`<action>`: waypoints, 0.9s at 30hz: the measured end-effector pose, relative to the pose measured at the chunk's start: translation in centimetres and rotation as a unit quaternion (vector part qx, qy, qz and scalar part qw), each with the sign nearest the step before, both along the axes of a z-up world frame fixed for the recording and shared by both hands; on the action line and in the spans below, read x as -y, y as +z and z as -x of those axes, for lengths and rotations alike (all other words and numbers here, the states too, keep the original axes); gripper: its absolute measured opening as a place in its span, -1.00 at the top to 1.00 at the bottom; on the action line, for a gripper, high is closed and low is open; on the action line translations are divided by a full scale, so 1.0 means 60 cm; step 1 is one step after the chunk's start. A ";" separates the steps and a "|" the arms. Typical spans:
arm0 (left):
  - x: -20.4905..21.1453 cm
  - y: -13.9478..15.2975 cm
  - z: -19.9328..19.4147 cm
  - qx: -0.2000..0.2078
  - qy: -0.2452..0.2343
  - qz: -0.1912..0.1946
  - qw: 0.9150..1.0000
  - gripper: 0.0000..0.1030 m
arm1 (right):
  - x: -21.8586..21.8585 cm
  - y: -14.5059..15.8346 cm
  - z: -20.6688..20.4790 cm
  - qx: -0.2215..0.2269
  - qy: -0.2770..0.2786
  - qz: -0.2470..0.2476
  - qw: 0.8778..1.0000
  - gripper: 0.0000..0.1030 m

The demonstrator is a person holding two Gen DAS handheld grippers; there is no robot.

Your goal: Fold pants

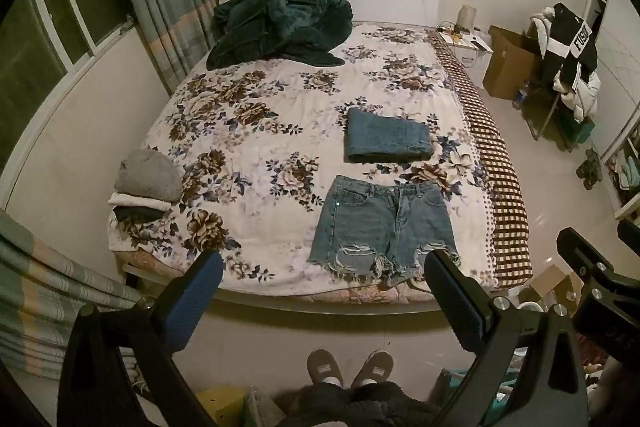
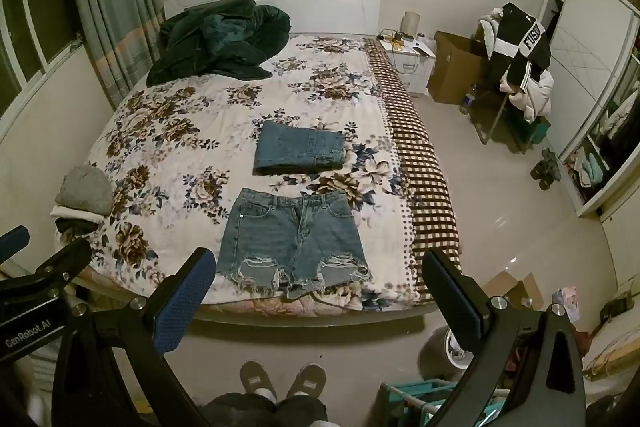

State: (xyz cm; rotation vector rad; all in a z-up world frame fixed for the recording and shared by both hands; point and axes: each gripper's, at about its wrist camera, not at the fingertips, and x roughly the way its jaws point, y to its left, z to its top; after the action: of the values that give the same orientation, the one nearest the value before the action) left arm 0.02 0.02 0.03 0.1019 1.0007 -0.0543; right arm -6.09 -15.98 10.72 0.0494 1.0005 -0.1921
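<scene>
At the foot of the floral-quilted bed [image 1: 248, 131], frayed blue denim shorts [image 1: 384, 227] lie flat; both tools, left [image 1: 324, 291] and right [image 2: 320, 291], hover open. Pinch one side's waistband and hem together, fold evenly across.

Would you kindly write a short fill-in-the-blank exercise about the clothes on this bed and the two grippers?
1. The denim shorts lie ____ near the foot of the bed.
2. Just beyond them sits a pair of jeans that is already ____.
3. The left gripper and right gripper are both ____ and hold nothing.

Missing words: flat (unfolded); folded; open
</scene>
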 end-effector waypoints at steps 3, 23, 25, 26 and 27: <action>0.000 0.000 0.001 0.001 -0.001 0.001 1.000 -1.00 | 0.000 0.002 0.002 0.000 0.001 0.001 1.000 -1.00; -0.002 0.000 0.001 0.003 -0.001 0.004 1.000 -1.00 | -0.003 0.011 0.013 0.001 0.001 0.004 1.000 -1.00; -0.002 0.000 0.002 0.004 0.000 0.005 1.000 -1.00 | -0.003 0.012 0.015 0.001 0.001 0.004 1.000 -1.00; -0.002 0.000 0.002 0.004 -0.001 0.005 1.000 -1.00 | -0.003 0.013 0.015 0.001 0.001 0.004 1.000 -1.00; -0.002 0.000 0.002 0.005 0.000 0.004 1.000 -1.00 | -0.004 0.013 0.016 0.001 0.001 0.004 1.000 -1.00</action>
State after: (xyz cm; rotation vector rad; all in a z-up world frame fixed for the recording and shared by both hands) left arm -0.08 0.13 0.05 0.0947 0.9911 -0.0589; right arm -7.04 -15.76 11.51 0.0417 0.9968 -0.1939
